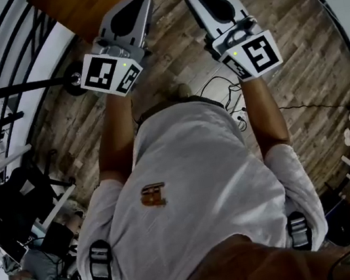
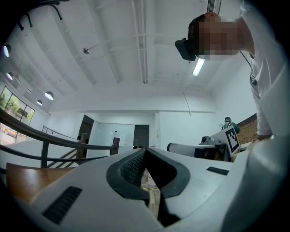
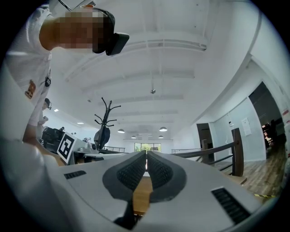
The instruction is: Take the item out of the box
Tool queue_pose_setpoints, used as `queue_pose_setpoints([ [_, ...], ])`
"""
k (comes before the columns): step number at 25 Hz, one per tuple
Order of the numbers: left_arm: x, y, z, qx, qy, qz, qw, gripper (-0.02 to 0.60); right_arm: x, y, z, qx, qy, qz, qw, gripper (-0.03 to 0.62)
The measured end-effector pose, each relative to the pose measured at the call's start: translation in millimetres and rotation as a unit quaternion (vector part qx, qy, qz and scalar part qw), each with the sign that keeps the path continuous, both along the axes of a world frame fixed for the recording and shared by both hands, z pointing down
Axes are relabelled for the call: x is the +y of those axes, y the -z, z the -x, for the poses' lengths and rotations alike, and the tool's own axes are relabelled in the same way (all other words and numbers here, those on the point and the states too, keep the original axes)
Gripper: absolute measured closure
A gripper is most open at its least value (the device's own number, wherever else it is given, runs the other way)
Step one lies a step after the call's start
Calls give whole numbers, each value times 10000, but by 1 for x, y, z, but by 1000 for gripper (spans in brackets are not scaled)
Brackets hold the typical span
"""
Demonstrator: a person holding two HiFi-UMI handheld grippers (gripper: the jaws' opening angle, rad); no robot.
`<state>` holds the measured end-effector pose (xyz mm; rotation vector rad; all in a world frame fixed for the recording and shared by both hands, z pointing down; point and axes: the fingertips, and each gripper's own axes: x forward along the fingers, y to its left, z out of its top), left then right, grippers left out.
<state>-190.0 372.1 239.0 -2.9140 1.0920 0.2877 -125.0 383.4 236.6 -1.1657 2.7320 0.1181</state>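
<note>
Wood-plank floor (image 1: 306, 47), black cables (image 1: 218, 77) lying loose on it, brown tabletop (image 1: 86, 4) at the edge

Head view looks steeply down; both gripper views face the ceiling (image 2: 113, 54).

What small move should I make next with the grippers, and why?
Probably move forward toward the wooden surface ahead and look for the box. The left gripper and right gripper are both shut on nothing and held out over the floor. No box shows in any view.
</note>
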Motion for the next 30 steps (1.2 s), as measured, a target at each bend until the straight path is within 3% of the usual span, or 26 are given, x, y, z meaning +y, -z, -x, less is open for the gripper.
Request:
queue_pose_setpoints([
  [10, -43, -3, -38, -7, 123, -8, 9999, 561, -43, -6, -60, 13, -114, 108, 9999, 562],
  [19, -87, -9, -47, 44, 92, -8, 9999, 561, -84, -16, -75, 42, -226, 195, 9995, 562],
  [30, -213, -19, -65, 149, -95, -47, 9998, 561, -190, -30, -88, 249, -374, 280, 9986, 562],
])
